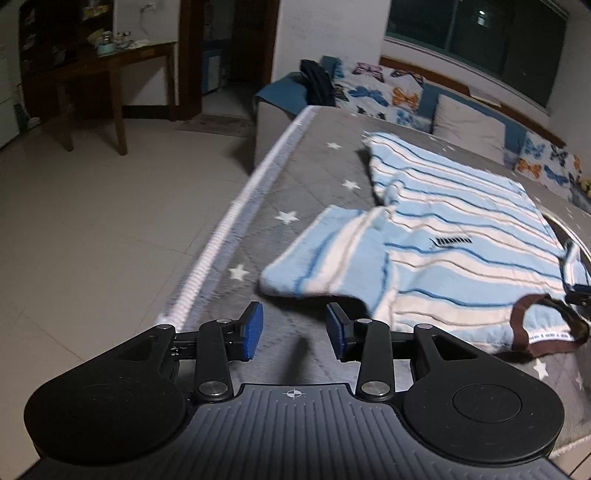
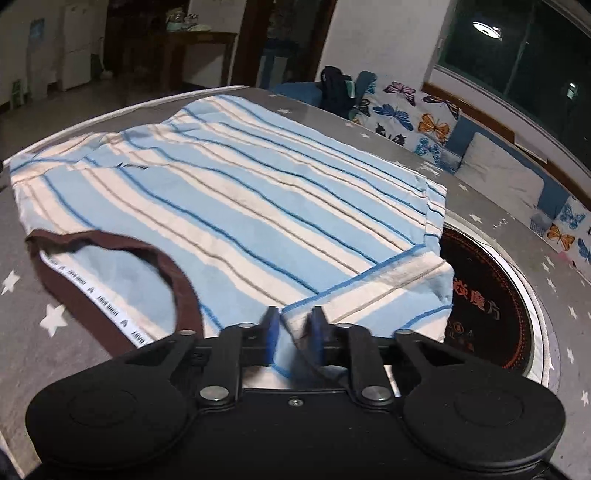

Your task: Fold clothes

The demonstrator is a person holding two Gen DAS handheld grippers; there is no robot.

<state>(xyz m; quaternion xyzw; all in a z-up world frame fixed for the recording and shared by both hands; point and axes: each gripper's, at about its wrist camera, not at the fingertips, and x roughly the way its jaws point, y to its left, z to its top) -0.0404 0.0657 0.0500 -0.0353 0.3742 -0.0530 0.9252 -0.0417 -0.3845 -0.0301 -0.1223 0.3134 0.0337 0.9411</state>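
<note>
Striped shirt spread flat on the table, a grey cover with white stars, light blue and cream bands crossed by thin dark lines. Brown collar toward the near edge of the table, seen at lower right in the left wrist view and at lower left in the right wrist view. One sleeve lying out toward the table's left edge, close to the white ribbed trim along that edge.

Left hand-held gripper released, blue pads well apart, nothing between them; poised above the bare cover just short of the sleeve hem, near the left edge of the table.

Right hand-held gripper clenched on the other sleeve, cloth bunched between the pads (a slight blur here, though the fabric clearly runs through the gap). Sleeve lifted a little off the cover at the pinch, beside a round black inset with a metal rim set into the table on the right side, partly covered by the shirt.

Beyond the far edge of the table, butterfly cushions, a dark garment draped over them, and a window. Wooden desk on the tiled floor at the left.
</note>
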